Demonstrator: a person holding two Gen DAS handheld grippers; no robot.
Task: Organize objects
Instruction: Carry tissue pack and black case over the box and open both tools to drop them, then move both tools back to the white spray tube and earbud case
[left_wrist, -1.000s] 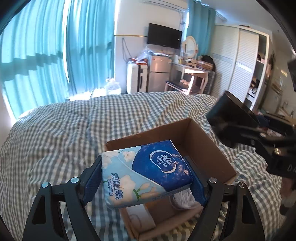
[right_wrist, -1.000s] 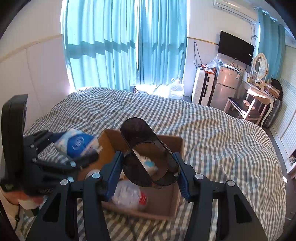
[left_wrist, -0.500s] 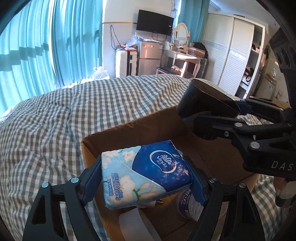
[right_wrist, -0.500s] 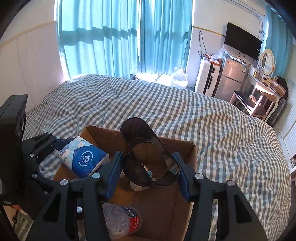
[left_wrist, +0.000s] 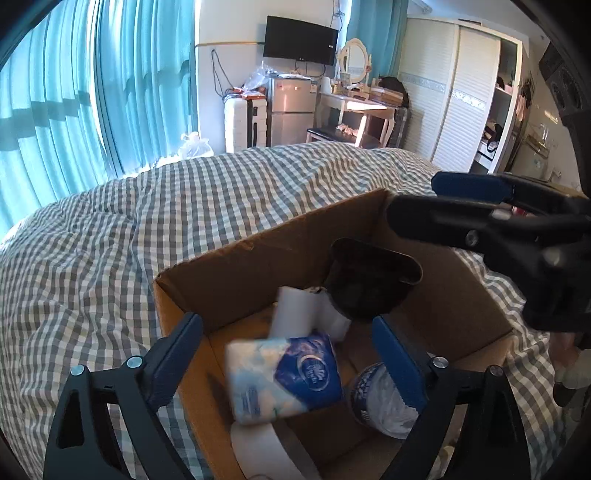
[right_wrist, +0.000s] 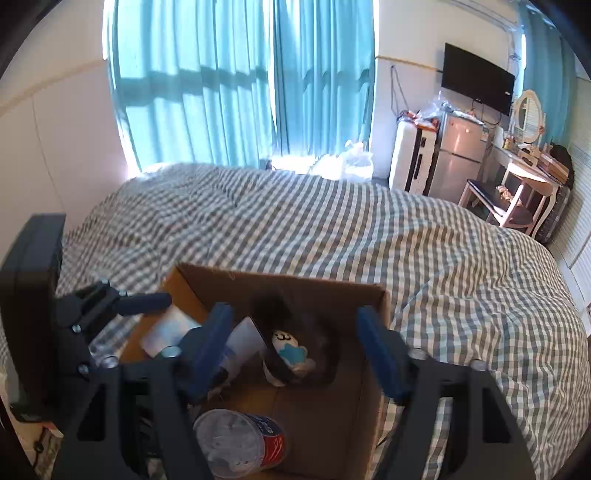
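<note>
A brown cardboard box (left_wrist: 258, 254) sits on the checked bed cover; it also shows in the right wrist view (right_wrist: 295, 282). My left gripper (left_wrist: 288, 350) is open above the box, and the blue tissue pack (left_wrist: 284, 373) lies free inside below it. My right gripper (right_wrist: 295, 347) is open over the box. The dark slipper (left_wrist: 373, 280) lies in the box's far corner; in the right wrist view the slipper (right_wrist: 291, 325) is blurred. A white roll (left_wrist: 295, 314) and a crumpled plastic bottle (right_wrist: 240, 443) also lie in the box.
The grey checked bed cover (right_wrist: 369, 229) spreads around the box. Teal curtains (right_wrist: 240, 81), a small fridge (right_wrist: 458, 155), a suitcase (left_wrist: 245, 122) and a dressing table (left_wrist: 354, 110) stand beyond the bed. A small white and blue toy (right_wrist: 290, 349) lies in the box.
Both grippers have opened. The tissue pack has dropped from my left gripper into the box, and the slipper has dropped from my right gripper into the box.
</note>
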